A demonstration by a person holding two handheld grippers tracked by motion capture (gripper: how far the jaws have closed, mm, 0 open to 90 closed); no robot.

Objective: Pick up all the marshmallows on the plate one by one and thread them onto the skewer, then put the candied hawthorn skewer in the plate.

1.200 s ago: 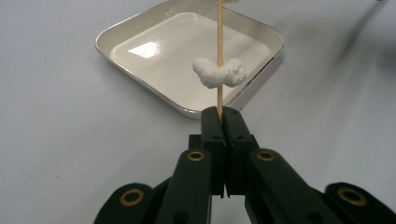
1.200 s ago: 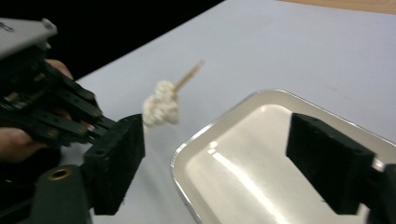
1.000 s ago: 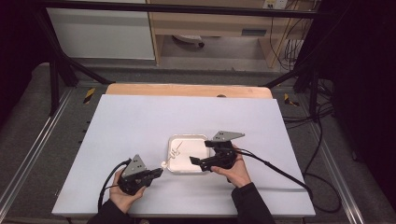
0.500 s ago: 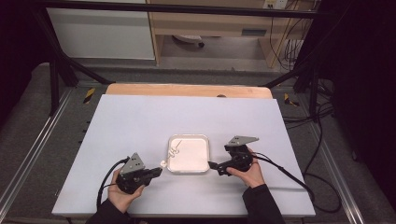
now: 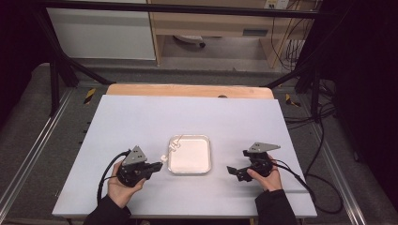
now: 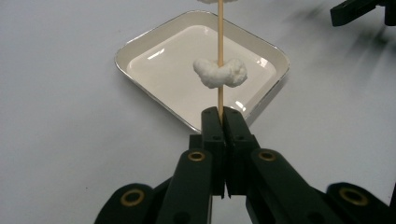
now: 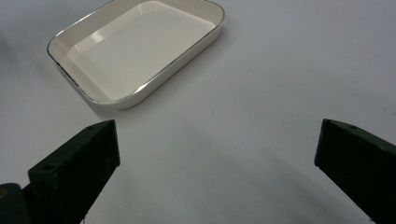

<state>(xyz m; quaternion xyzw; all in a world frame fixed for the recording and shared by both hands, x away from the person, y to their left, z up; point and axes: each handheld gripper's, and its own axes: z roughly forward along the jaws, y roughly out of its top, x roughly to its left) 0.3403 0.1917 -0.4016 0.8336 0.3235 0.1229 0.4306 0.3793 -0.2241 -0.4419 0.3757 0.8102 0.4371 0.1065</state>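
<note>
My left gripper (image 5: 157,167) (image 6: 219,122) is shut on a thin wooden skewer (image 6: 219,42) near the table's front left. A white puffy piece (image 6: 219,73) is threaded on the skewer, and a second one (image 5: 176,145) sits higher up near its tip. The skewer slants up over the left edge of a cream square tray (image 5: 206,140) (image 6: 140,44) (image 7: 140,95), which holds nothing else. My right gripper (image 5: 233,171) (image 7: 215,172) hovers low over the table right of the tray. It is open, its jaws have just spread a little wider, and nothing is between them.
The tray stands at the middle front of a pale grey table top (image 5: 141,122). A wooden strip (image 5: 187,90) runs along the far edge. Black frame bars and cables (image 5: 324,140) lie beyond the table's sides.
My right gripper has pulled away to the right, from over the tray's right edge to the bare table beside it. The left gripper keeps the skewer and has barely shifted.
</note>
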